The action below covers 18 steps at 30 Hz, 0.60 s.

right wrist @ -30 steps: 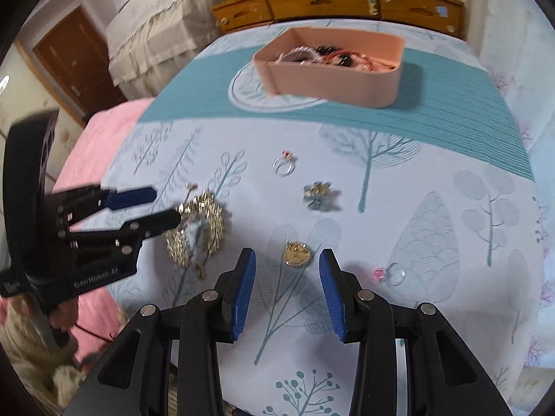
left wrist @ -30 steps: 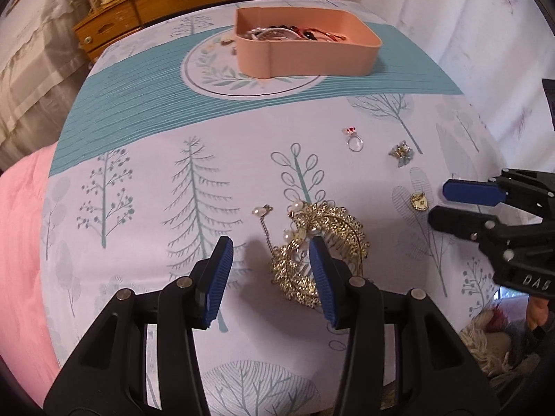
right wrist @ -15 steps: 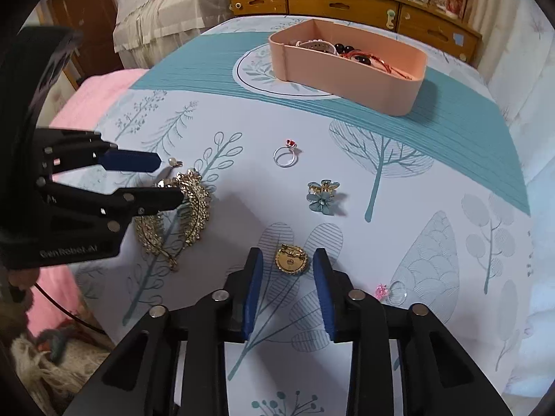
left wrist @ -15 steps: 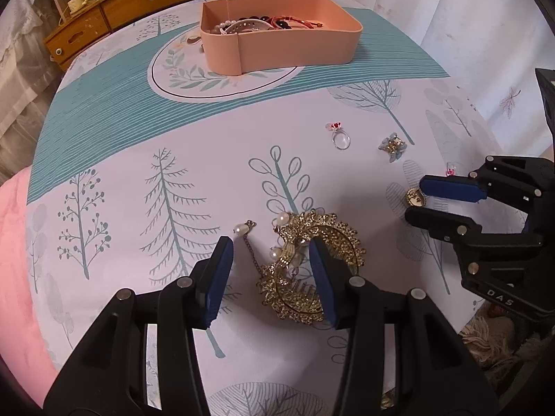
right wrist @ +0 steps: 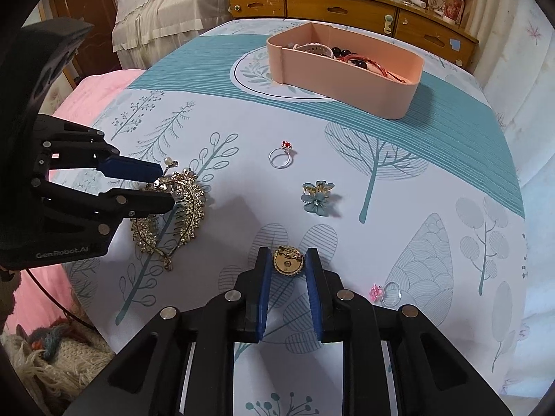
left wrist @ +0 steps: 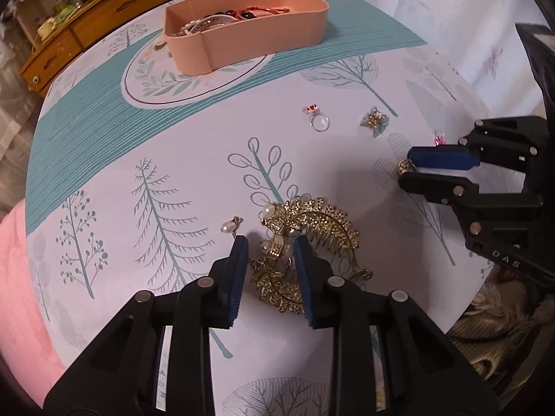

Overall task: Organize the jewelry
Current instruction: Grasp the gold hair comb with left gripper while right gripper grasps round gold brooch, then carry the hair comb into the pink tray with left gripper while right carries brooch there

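A gold hair comb with pearls [left wrist: 308,239] lies on the tree-print cloth; it also shows in the right wrist view [right wrist: 173,215]. My left gripper [left wrist: 270,246] is open, low, its fingers on either side of the comb's near part. A round gold brooch [right wrist: 288,262] lies between the fingers of my right gripper [right wrist: 287,260], which is open with a narrow gap. The brooch is partly hidden by that gripper [left wrist: 409,170] in the left wrist view. A pink tray [right wrist: 347,69] with bracelets stands at the back.
A ring with a red stone [right wrist: 281,155], a blue flower clip [right wrist: 317,198] and a ring with a pink stone [right wrist: 385,292] lie loose on the cloth. A wooden dresser [right wrist: 347,3] stands behind. The table edge is near, pink bedding [left wrist: 20,277] at left.
Both grippers moved forward and down. The left one now straddles the comb with narrower jaws. The right one closed in around the brooch.
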Motion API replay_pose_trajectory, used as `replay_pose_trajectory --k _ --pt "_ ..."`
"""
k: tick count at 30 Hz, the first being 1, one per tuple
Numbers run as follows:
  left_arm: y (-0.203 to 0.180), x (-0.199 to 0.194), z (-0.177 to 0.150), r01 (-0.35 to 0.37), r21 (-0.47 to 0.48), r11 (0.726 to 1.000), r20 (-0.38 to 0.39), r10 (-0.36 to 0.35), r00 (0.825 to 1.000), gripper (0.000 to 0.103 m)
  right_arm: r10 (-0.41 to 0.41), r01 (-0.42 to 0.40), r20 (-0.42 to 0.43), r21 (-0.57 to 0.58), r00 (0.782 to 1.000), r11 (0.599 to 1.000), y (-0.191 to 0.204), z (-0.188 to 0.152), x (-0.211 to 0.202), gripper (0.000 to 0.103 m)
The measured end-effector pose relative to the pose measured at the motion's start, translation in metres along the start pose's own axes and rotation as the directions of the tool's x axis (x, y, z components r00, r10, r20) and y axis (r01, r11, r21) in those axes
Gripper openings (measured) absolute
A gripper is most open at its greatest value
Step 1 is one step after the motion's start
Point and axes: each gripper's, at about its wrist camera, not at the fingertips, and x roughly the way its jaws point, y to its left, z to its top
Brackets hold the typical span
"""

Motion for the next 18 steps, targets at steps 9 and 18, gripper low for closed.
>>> replay_pose_trajectory --k 9,18 --pt "0.003 0.001 0.003 0.005 -0.009 1.000 -0.014 -0.005 1.000 0.013 0.008 -0.008 0.001 0.005 1.000 1.000 -0.002 0.000 -0.001 0.019" --pt "0.024 -0.002 0.008 0.021 -0.165 0.986 -0.026 -0.026 0.999 0.008 0.023 -0.023 0.018 0.021 1.000 0.999 -0.004 0.002 -0.009 0.019"
